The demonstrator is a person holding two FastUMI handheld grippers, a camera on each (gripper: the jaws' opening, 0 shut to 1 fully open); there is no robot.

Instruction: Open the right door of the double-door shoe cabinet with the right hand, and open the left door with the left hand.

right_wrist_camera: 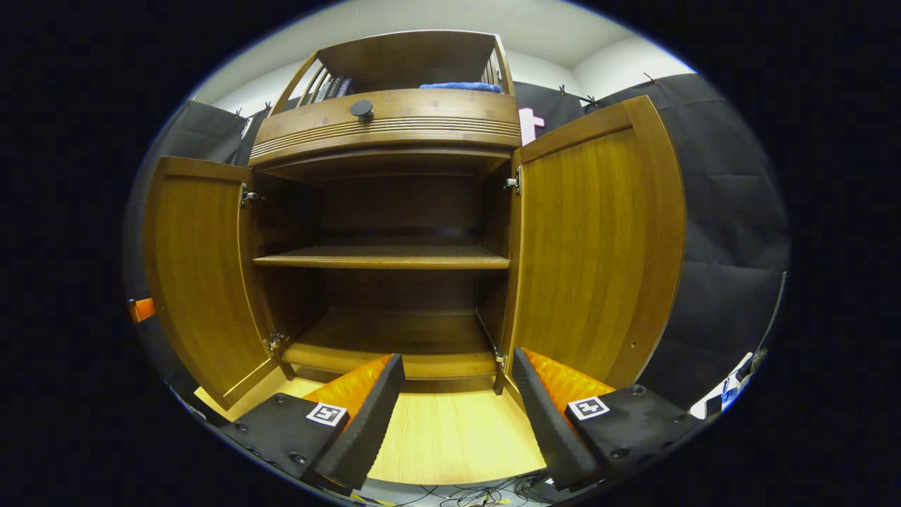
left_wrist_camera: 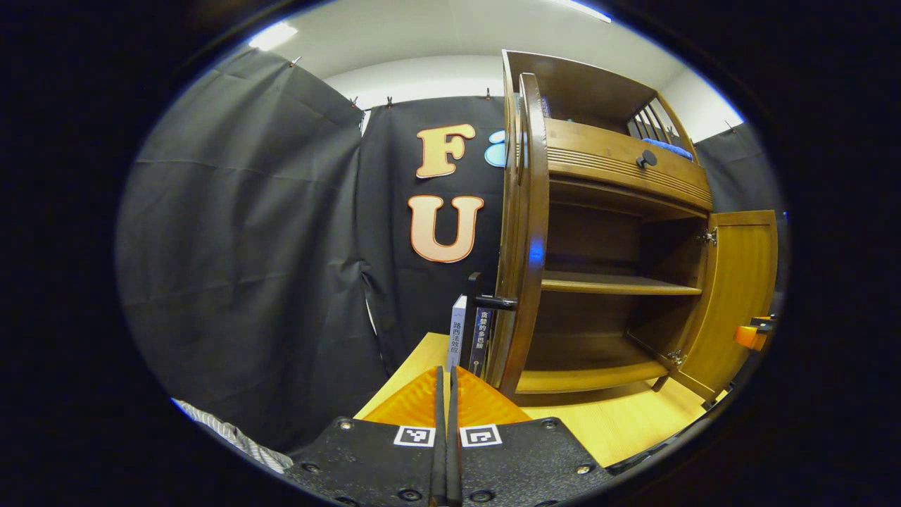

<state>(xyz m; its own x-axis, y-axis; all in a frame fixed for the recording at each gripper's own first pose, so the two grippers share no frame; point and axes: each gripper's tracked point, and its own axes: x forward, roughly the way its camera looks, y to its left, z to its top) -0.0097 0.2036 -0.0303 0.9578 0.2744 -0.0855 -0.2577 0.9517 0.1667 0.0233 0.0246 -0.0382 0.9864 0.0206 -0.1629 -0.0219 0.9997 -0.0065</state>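
While the two black-padded fingers of the left gripper (left_wrist_camera: 446,394) lie pressed together with nothing between them, the left door (left_wrist_camera: 522,232) of the brown wooden double-door shoe cabinet (left_wrist_camera: 619,211) stands just ahead of them and slightly to the right, swung out so that its edge faces the camera. A short black handle (left_wrist_camera: 495,303) sticks out of that door toward the left, above the fingertips and apart from them. Two upright books (left_wrist_camera: 468,338) stand beyond the fingertips, just left of the door, on the light wooden tabletop (left_wrist_camera: 633,415).

In the right gripper view, the right gripper (right_wrist_camera: 457,384) has its fingers spread wide and holds nothing; bare tabletop lies between them. Straight ahead is the open cabinet with a middle shelf (right_wrist_camera: 383,258) inside. Its right door (right_wrist_camera: 598,239) stands open just above the right finger, and the left door is open beyond the left finger. A round black knob (right_wrist_camera: 362,108) sits on the drawer front above, and a blue cloth (right_wrist_camera: 461,86) lies on top.
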